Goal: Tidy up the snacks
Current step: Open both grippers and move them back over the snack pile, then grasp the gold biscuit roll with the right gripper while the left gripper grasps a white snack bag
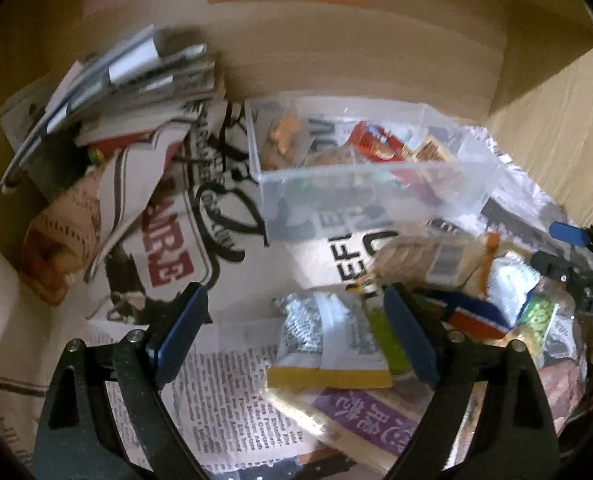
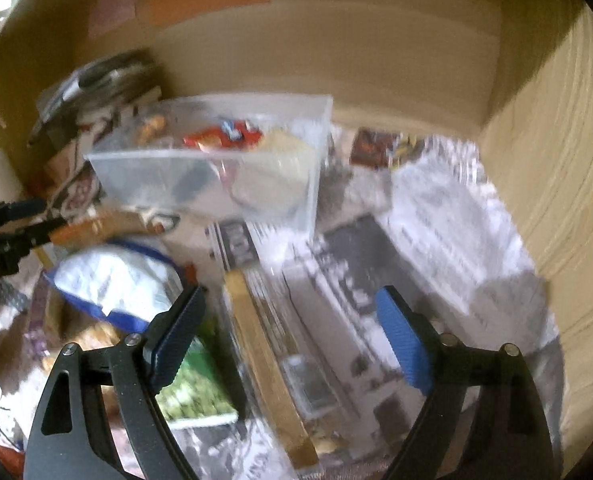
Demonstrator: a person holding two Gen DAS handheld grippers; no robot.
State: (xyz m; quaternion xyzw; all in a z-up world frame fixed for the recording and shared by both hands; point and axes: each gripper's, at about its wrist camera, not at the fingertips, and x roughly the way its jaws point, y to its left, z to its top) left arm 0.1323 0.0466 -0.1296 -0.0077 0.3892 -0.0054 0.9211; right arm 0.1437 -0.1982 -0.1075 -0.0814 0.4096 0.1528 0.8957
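Note:
A clear plastic bin (image 1: 376,184) holds several snack packets, one of them red (image 1: 376,142); it also shows in the right wrist view (image 2: 216,184). Loose snack packets lie on newspaper in front of it: a tan cracker pack (image 1: 432,262), a silver and yellow pouch (image 1: 324,344), a purple packet (image 1: 368,416), a green pea bag (image 1: 538,316). My left gripper (image 1: 296,332) is open and empty over the pouches. My right gripper (image 2: 292,332) is open and empty above a long yellow-edged pack (image 2: 268,364), with a white and blue bag (image 2: 112,280) and the green pea bag (image 2: 192,392) to its left.
Newspaper (image 1: 224,392) lines a cardboard box with walls (image 1: 336,48) behind and to the right (image 2: 556,160). A stack of magazines and bags (image 1: 116,92) is piled at the back left. The other gripper shows at the right edge (image 1: 584,276) and at the left edge (image 2: 4,228).

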